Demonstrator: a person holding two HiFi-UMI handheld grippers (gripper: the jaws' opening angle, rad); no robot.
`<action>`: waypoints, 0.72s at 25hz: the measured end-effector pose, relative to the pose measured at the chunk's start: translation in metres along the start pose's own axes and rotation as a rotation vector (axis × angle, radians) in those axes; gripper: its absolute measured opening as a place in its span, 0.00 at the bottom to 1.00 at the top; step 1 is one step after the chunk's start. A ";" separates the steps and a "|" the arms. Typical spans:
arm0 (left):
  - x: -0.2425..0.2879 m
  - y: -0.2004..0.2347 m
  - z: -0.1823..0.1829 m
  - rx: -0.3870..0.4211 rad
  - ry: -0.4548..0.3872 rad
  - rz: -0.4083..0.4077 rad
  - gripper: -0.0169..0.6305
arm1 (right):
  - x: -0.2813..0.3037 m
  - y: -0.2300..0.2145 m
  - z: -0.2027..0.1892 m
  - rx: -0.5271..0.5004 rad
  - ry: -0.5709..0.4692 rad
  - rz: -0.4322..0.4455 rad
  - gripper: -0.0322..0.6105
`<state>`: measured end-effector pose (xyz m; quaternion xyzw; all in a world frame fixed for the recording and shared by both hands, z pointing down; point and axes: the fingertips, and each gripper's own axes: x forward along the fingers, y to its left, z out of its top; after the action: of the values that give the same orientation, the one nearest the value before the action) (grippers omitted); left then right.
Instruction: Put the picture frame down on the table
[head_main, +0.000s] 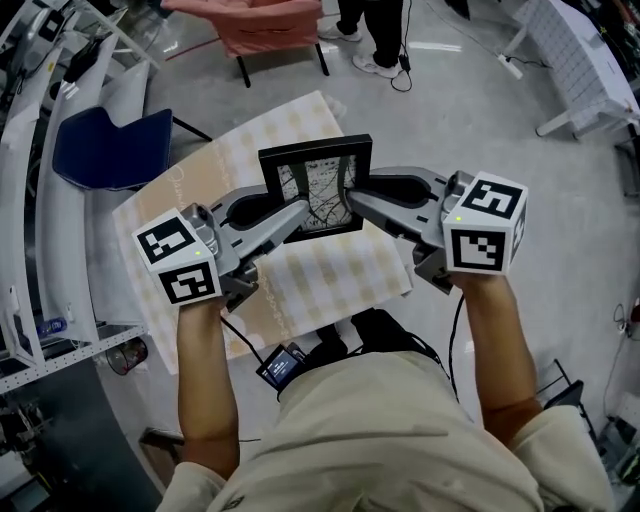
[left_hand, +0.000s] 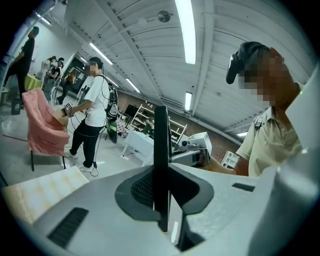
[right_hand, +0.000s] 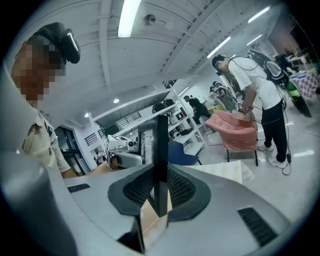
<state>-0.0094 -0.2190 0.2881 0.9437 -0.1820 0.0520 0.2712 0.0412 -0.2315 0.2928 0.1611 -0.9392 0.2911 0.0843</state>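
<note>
A black picture frame (head_main: 316, 159) with a branch-pattern print is held tilted above the table (head_main: 330, 278), which has a cream checked cloth on it. My left gripper (head_main: 297, 216) is shut on the frame's left side and my right gripper (head_main: 357, 200) on its right side. In the left gripper view the frame (left_hand: 160, 155) shows edge-on as a thin dark bar pinched between the grey jaws of the left gripper (left_hand: 161, 200). The right gripper view has the same edge-on frame (right_hand: 160, 150) clamped in the right gripper (right_hand: 160, 192). Whether the frame's lower edge touches the cloth is hidden.
A blue chair (head_main: 110, 150) stands left of the table and a pink chair (head_main: 265, 25) beyond it. A person (head_main: 378, 30) stands on the floor at the far side. White racks (head_main: 35, 200) line the left; another white rack (head_main: 580, 60) is far right.
</note>
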 end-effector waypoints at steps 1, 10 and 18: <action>0.002 0.008 -0.002 -0.009 0.004 0.007 0.11 | 0.004 -0.007 -0.001 0.008 0.005 0.002 0.16; 0.018 0.068 -0.031 -0.123 0.022 0.060 0.11 | 0.035 -0.065 -0.026 0.094 0.051 0.021 0.16; 0.031 0.116 -0.059 -0.185 0.052 0.120 0.12 | 0.060 -0.111 -0.054 0.148 0.104 -0.002 0.16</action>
<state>-0.0235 -0.2888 0.4018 0.9005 -0.2350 0.0755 0.3582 0.0278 -0.3024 0.4099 0.1526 -0.9093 0.3677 0.1210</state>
